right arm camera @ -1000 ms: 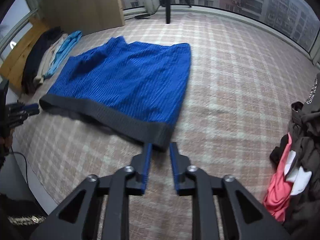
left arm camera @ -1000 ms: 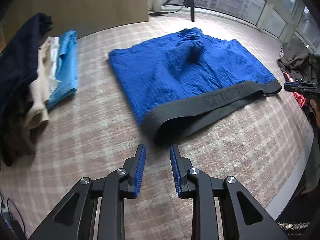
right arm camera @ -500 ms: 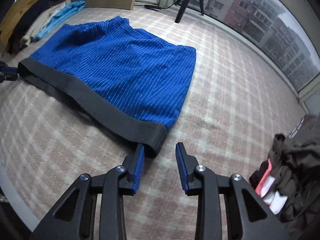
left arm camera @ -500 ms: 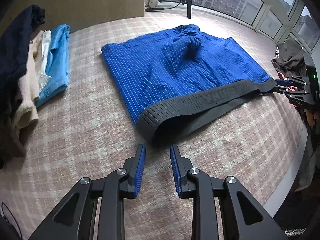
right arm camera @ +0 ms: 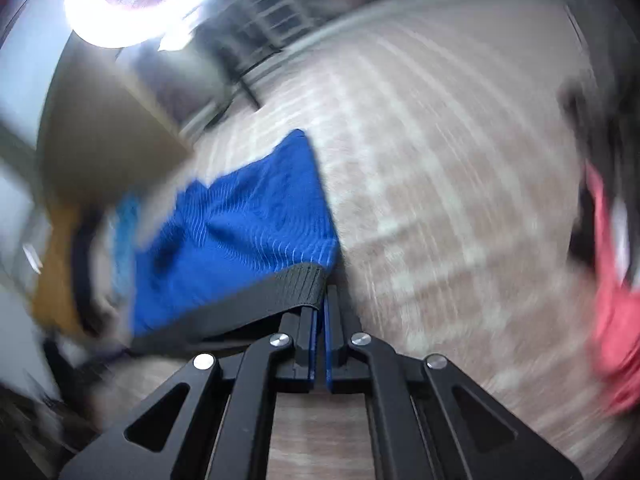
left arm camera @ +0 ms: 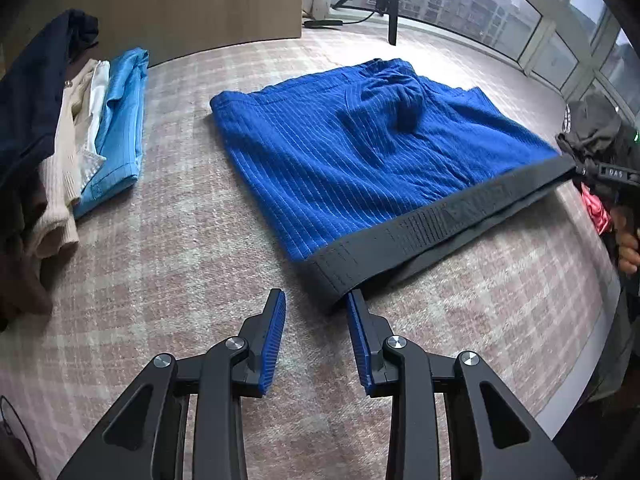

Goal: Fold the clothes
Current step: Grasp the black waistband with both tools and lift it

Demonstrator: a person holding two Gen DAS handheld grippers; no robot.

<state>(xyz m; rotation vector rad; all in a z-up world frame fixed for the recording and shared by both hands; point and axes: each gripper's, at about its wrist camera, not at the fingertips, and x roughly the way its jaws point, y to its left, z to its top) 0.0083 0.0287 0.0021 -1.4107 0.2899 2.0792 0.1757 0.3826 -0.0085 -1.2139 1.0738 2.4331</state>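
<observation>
- Blue ribbed shorts (left arm camera: 360, 152) with a dark grey waistband (left arm camera: 436, 226) lie flat on the checked carpet (left arm camera: 168, 256) in the left wrist view. The left gripper (left arm camera: 316, 300) sits low at the near corner of the waistband, jaws apart, its right finger touching the band. A stack of folded clothes (left arm camera: 80, 140) lies well to the left.
- The right wrist view is blurred. The right gripper (right arm camera: 322, 300) has its jaws together, clamped on the waistband's corner, which is lifted.
</observation>
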